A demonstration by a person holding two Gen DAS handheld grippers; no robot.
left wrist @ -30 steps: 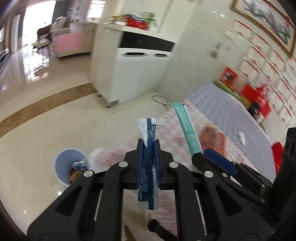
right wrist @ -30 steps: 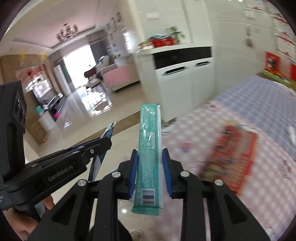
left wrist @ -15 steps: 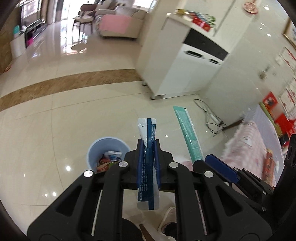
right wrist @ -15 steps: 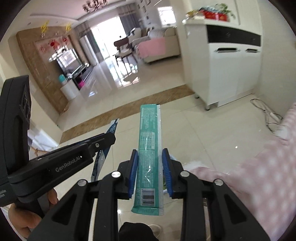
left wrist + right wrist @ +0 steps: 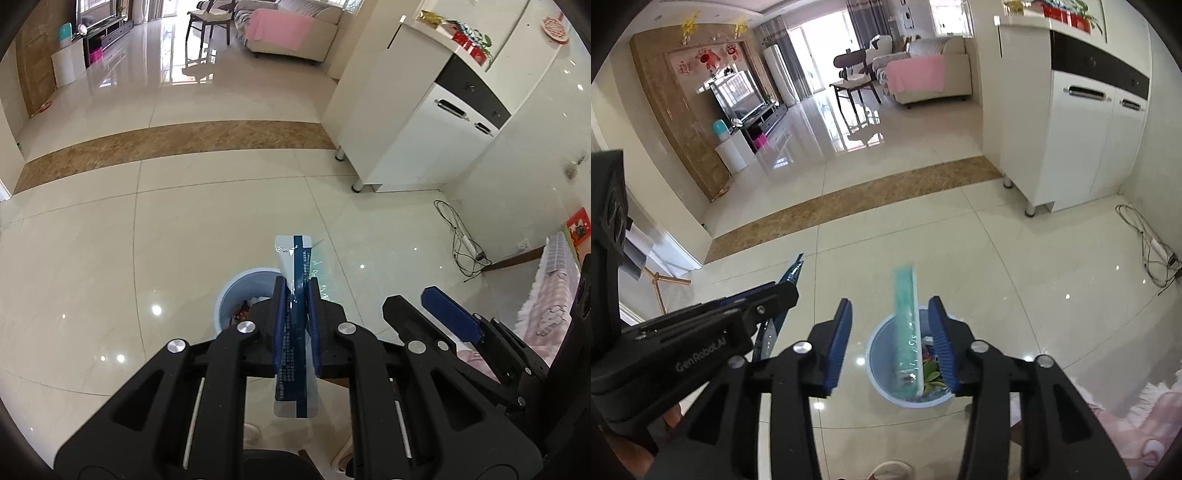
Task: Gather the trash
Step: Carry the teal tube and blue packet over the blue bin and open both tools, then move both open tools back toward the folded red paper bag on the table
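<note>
My left gripper [image 5: 296, 291] is shut on a blue and white sachet [image 5: 294, 266], held upright above the floor just right of a light blue trash bin [image 5: 231, 295]. My right gripper [image 5: 891, 314] is open over the same bin [image 5: 877, 354], which holds several wrappers. A green wrapper [image 5: 907, 317] is blurred between the open jaws, loose and dropping into the bin. The left gripper with its sachet [image 5: 788, 275] shows at the left of the right wrist view. The right gripper's blue pad [image 5: 448, 314] shows at the right of the left wrist view.
Glossy cream tile floor [image 5: 147, 221] surrounds the bin. A white cabinet [image 5: 413, 122] stands at the far right with cables [image 5: 461, 240] beside it. The pink-clothed table edge [image 5: 550, 314] is at right. A sofa [image 5: 934, 77] and TV wall lie far back.
Both grippers swung from the table to over the bin. The right gripper opened and let go of the green wrapper, which is falling. The left still grips the sachet.
</note>
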